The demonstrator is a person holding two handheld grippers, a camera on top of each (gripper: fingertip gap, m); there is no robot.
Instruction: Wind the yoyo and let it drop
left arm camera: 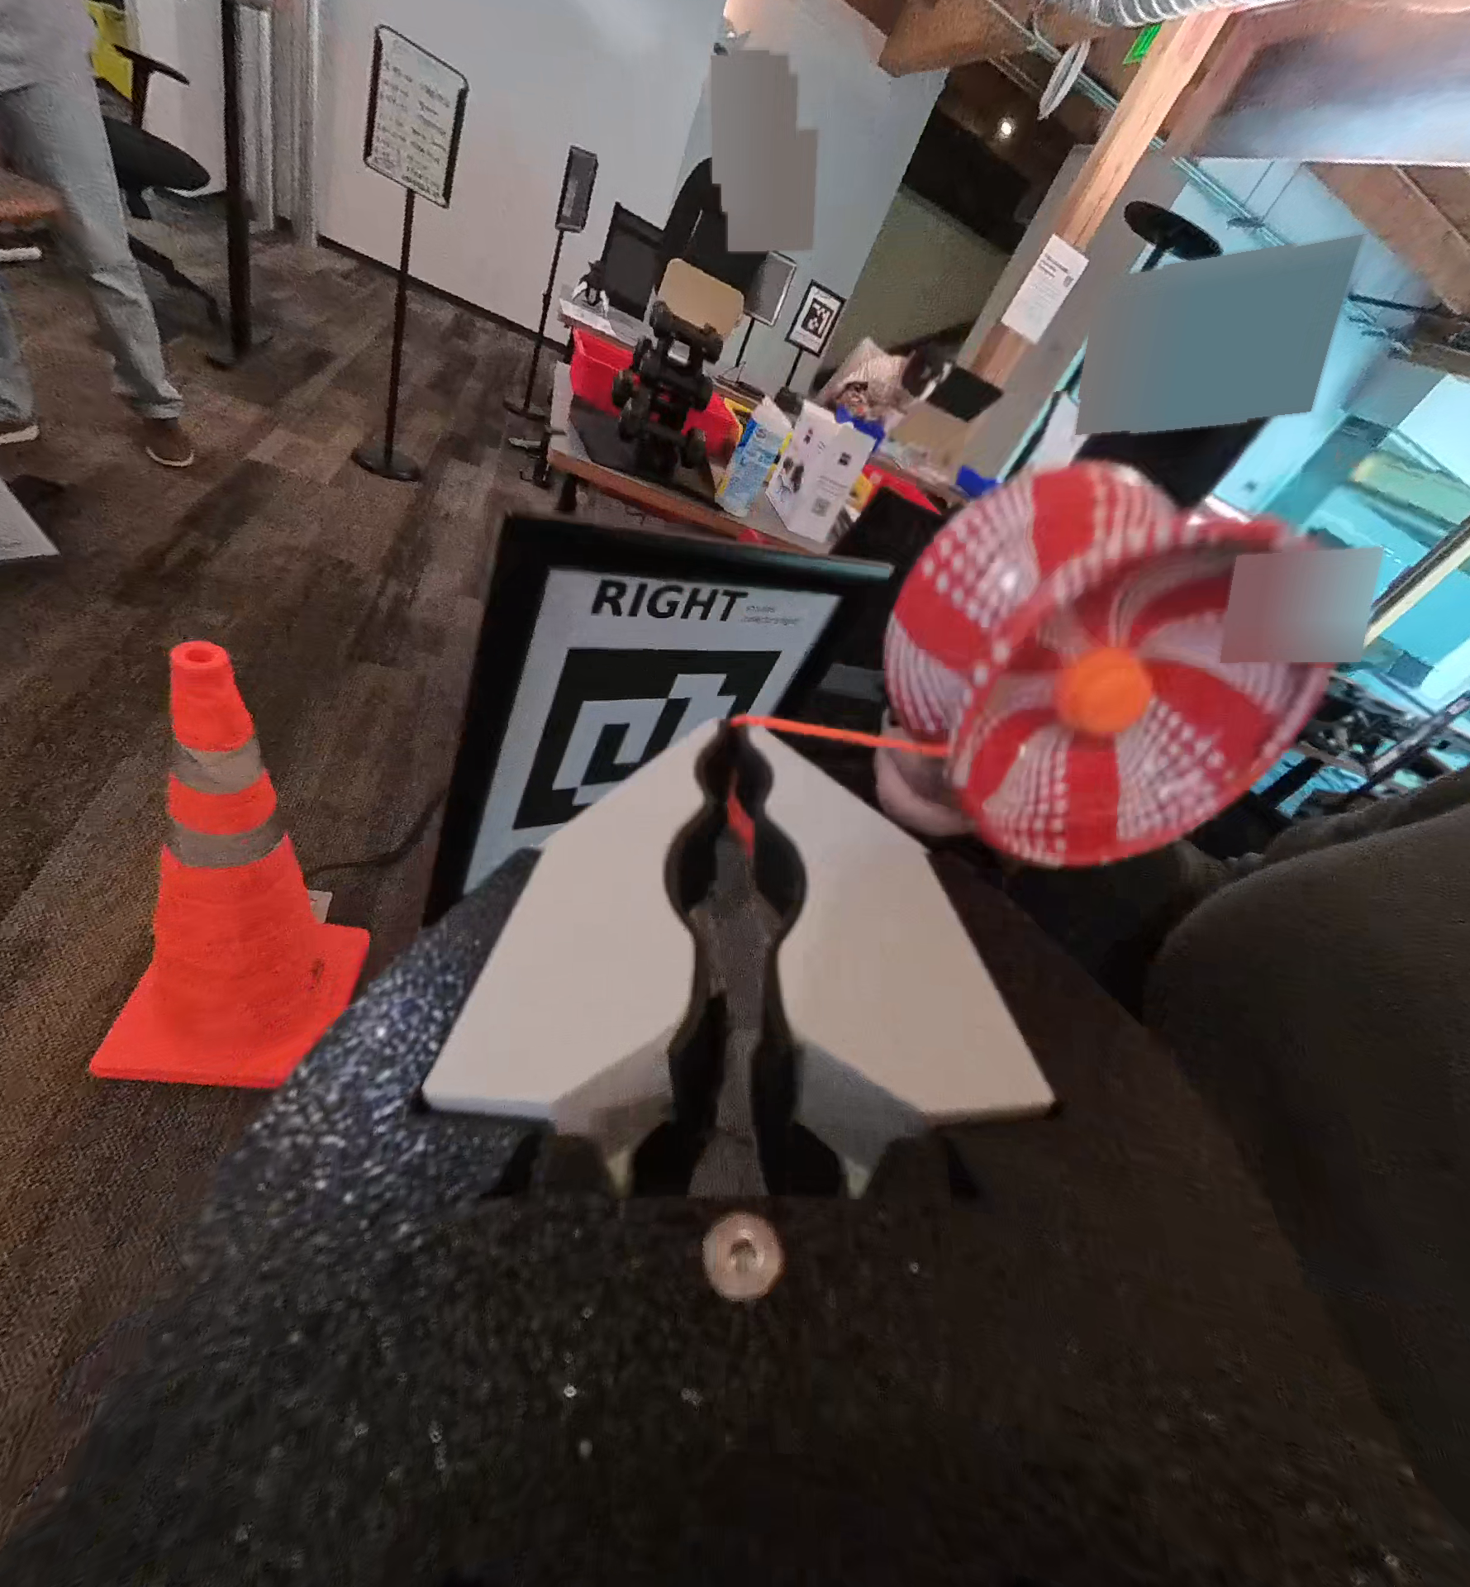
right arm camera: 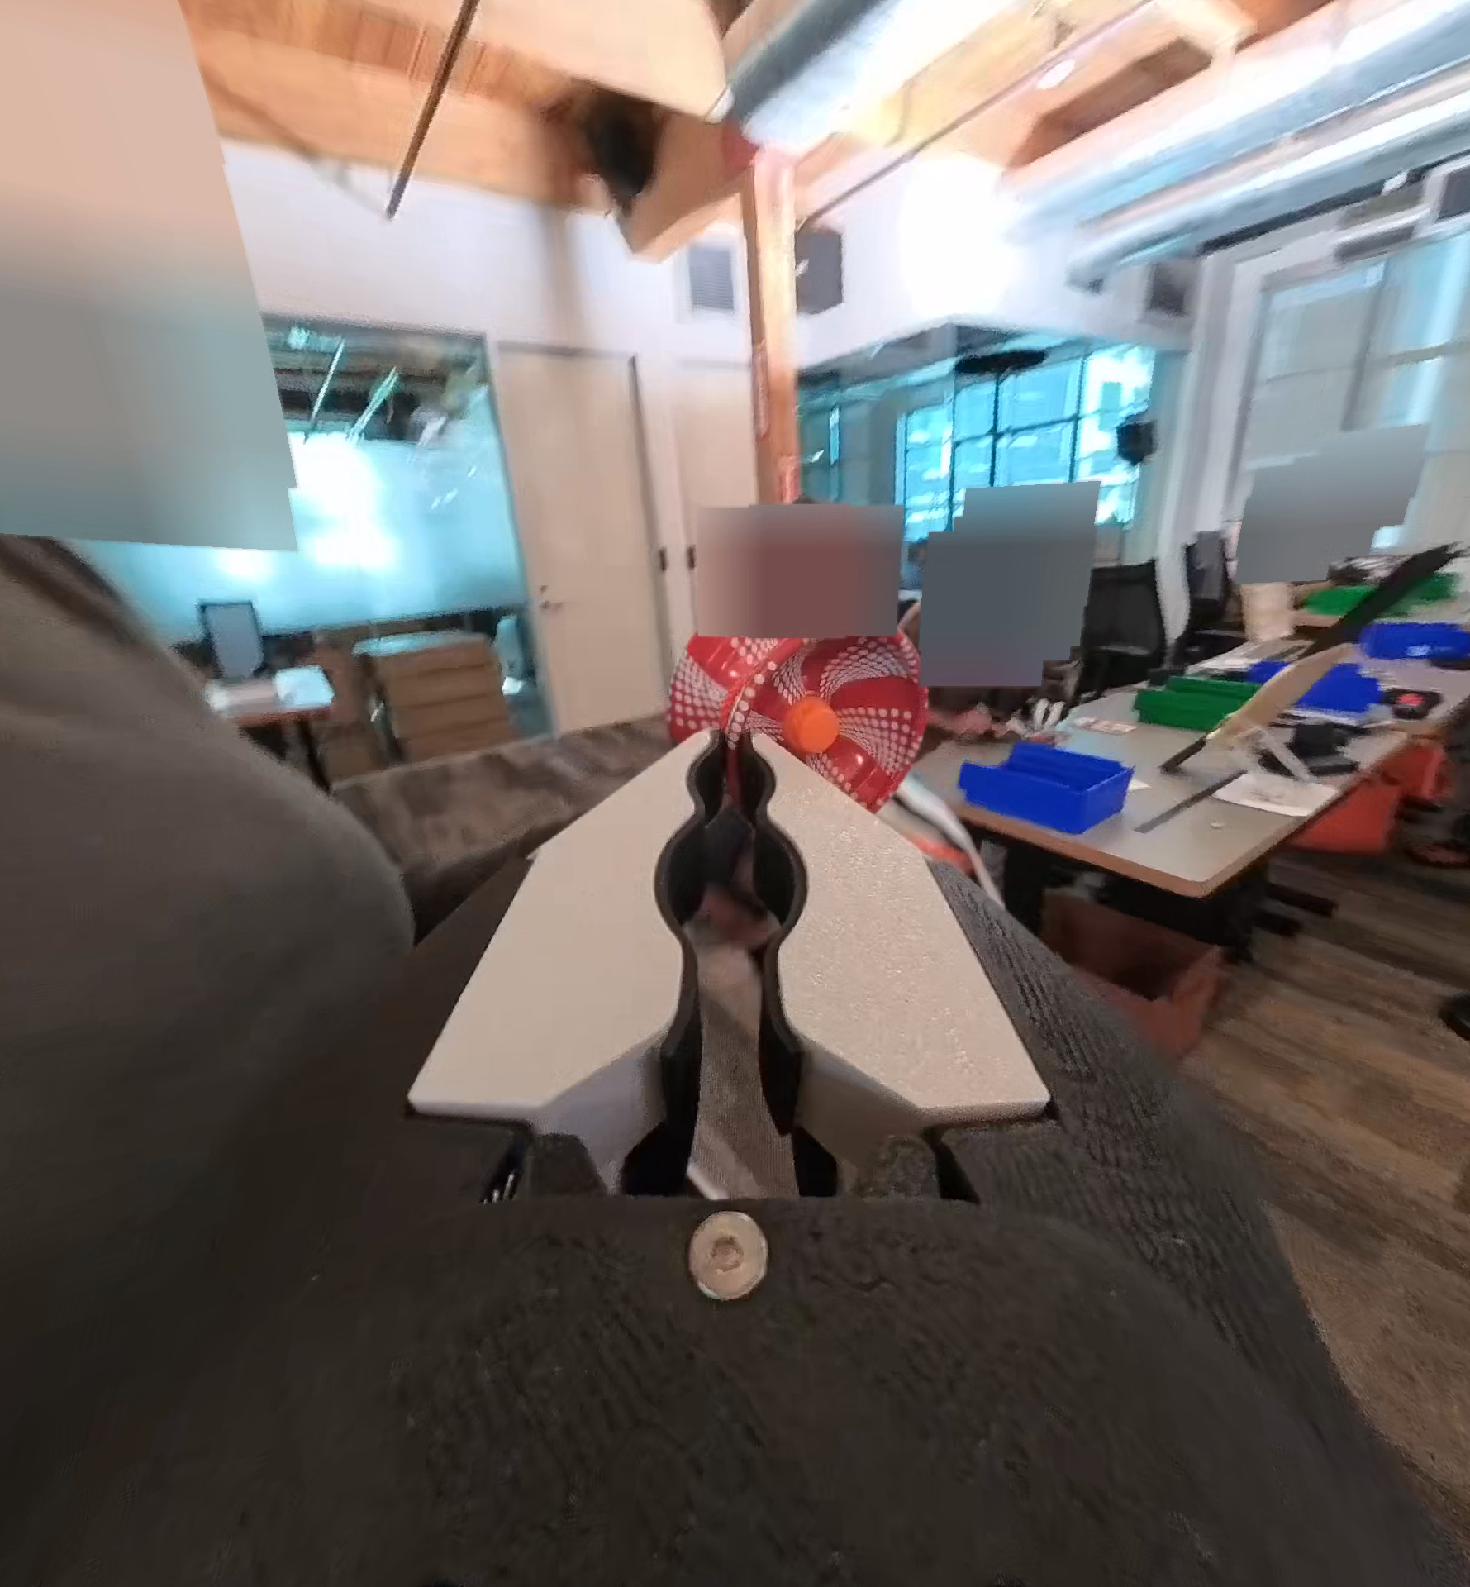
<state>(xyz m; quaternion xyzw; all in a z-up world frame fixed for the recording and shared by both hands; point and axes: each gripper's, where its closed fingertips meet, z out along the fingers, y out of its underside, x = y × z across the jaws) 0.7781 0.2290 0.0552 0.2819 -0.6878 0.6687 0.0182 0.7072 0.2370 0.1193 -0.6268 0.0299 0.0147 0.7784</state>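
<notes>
The round red-and-white swirl-patterned plastic yoyo (left arm camera: 1100,696) with an orange hub is up in the air, to the right of the left gripper (left arm camera: 733,730) and just beyond its tips. A thin orange string (left arm camera: 843,737) runs taut from the yoyo's groove to that gripper's tips, where the grey fingers (left arm camera: 594,927) are pressed together on it. In the right wrist view the same yoyo (right arm camera: 808,717) sits right at the tips of the right gripper (right arm camera: 735,743), whose jaws are nearly closed on the yoyo's rim. On the floor to the left stands an orange traffic cone (left arm camera: 225,876) with grey bands. Far right, blue plastic bins (right arm camera: 1049,786) lie on a grey work table (right arm camera: 1186,850).
</notes>
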